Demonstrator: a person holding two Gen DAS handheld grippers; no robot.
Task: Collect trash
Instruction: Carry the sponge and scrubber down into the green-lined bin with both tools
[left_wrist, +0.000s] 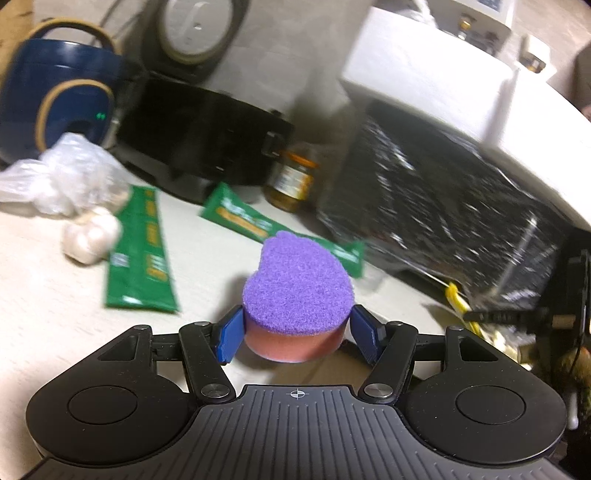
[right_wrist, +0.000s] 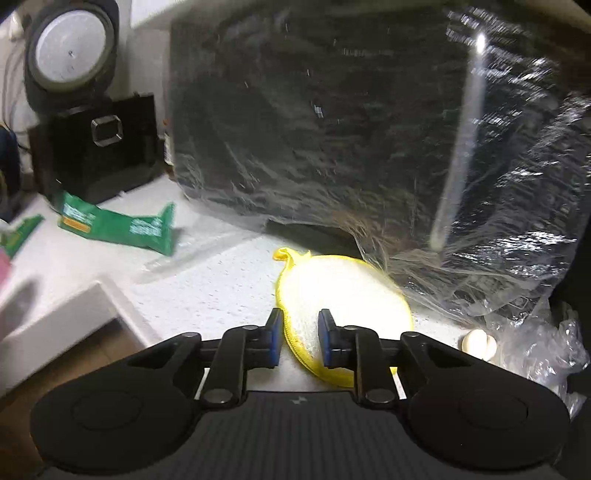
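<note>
Your left tool (left_wrist: 295, 334) squeezes a purple sponge (left_wrist: 297, 291). Your right tool (right_wrist: 300, 341) pinches the edge of a yellow scrubber pad (right_wrist: 343, 295) on the tabletop (right_wrist: 207, 288).

Between the matt black plastic arms of the left gripper (left_wrist: 296, 334) sits a sponge (left_wrist: 297, 295) with a coarse, fuzzy purple scouring top and a smooth pinkish foam base. Ahead of it lie glossy green foil-like wrappers (left_wrist: 142, 254) on the pale, matt tabletop (left_wrist: 44, 295). At the right gripper (right_wrist: 300, 341), a soft white cloth pad (right_wrist: 343, 291) with yellow stitched edging lies on speckled tabletop; beyond it, crinkled clear plastic film (right_wrist: 369, 129) glistens over a black appliance.
</note>
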